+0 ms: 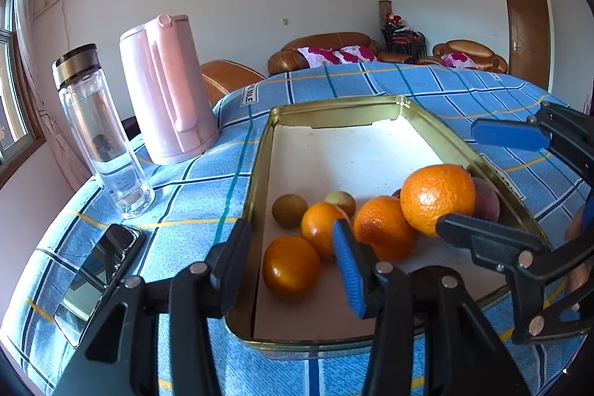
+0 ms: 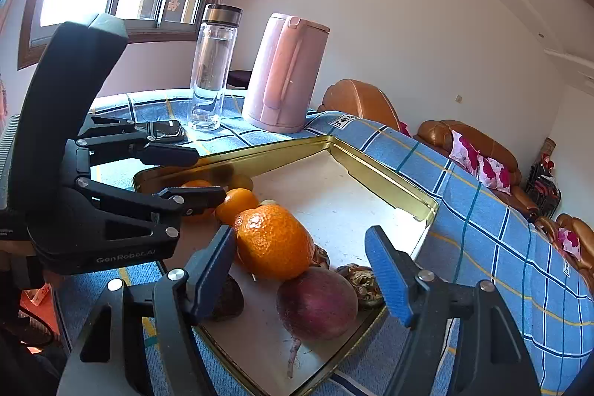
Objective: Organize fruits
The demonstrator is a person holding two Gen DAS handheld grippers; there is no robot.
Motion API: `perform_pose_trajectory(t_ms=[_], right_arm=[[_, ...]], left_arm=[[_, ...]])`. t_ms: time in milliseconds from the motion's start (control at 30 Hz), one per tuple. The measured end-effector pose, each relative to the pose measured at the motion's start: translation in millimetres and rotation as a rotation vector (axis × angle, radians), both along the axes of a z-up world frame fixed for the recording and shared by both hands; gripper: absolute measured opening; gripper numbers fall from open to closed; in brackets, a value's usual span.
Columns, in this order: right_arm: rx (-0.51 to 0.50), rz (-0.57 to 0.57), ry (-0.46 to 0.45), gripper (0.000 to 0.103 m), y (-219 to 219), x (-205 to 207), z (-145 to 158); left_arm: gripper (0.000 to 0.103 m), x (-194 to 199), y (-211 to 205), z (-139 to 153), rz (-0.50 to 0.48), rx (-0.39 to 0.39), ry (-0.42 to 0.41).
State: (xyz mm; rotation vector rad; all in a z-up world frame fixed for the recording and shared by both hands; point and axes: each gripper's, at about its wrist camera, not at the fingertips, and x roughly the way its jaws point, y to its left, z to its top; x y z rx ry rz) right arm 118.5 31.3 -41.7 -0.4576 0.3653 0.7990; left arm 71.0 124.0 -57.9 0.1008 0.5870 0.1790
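Hovering over the tin (image 1: 260, 173) on the tabletop (image 1: 464, 84), the left claw (image 1: 293, 266) and right claw (image 2: 304, 270) gape empty; the fruits (image 1: 438, 197) huddle in its near end, likely gathered there for sorting.

Pink kettle (image 1: 167, 88), clear bottle (image 1: 100, 132) (dark-lidded), phone (image 1: 98, 279) on checked tablecloth (image 1: 445, 84).
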Motion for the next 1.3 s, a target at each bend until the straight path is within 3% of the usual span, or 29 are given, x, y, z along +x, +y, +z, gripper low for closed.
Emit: perform_pose_trajectory(t_ms=[33,100,167,667,1300], right_arm=[[0.003,-0.002,-0.002,0.074,-1,0,0],[0.009,-0.008,-0.007,0.074,-4,-2,1],[0.019,-0.02,-0.014,0.074,-9,-3,2],[0.177,-0.149,-0.09,0.081,-62,-10,31],[0.243,-0.189,-0.123,0.086,-81,-19,38]], left_arm=[[0.056,-1,-1,1,0.002,0.003,-0.007],[0.079,-5,-3,6,0.031,0.032,-0.039],[0.086,-9,-2,12,0.05,0.04,-0.067],[0.099,-26,-11,36,0.067,0.019,-0.18],[0.103,-35,-26,44,0.058,0.01,-0.224]])
